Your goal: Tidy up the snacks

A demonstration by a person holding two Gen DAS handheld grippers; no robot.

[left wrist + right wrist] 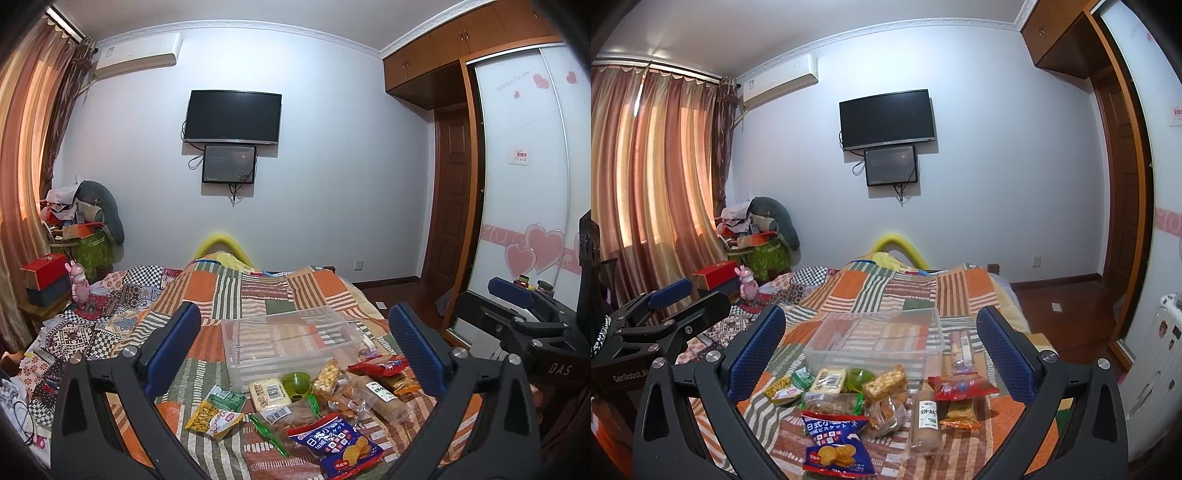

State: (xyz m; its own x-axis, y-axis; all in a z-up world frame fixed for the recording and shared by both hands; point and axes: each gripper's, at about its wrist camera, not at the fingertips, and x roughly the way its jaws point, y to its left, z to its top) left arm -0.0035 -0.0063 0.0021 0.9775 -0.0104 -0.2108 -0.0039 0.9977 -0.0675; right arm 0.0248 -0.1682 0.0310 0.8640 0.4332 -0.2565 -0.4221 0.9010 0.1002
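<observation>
Both your left hand-held gripper [295,354] and right hand-held gripper [881,350] gape empty above the snacks [314,402] before the clear bin [291,343] on the bed [258,291]; only your right view shows the radiator [1160,373].

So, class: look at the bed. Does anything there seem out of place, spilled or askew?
Yes. The snack packets lie loose and overlapping on the quilt, like the blue biscuit bag and red packet, while the clear bin behind them sits empty. Nothing looks torn or spilled.
</observation>
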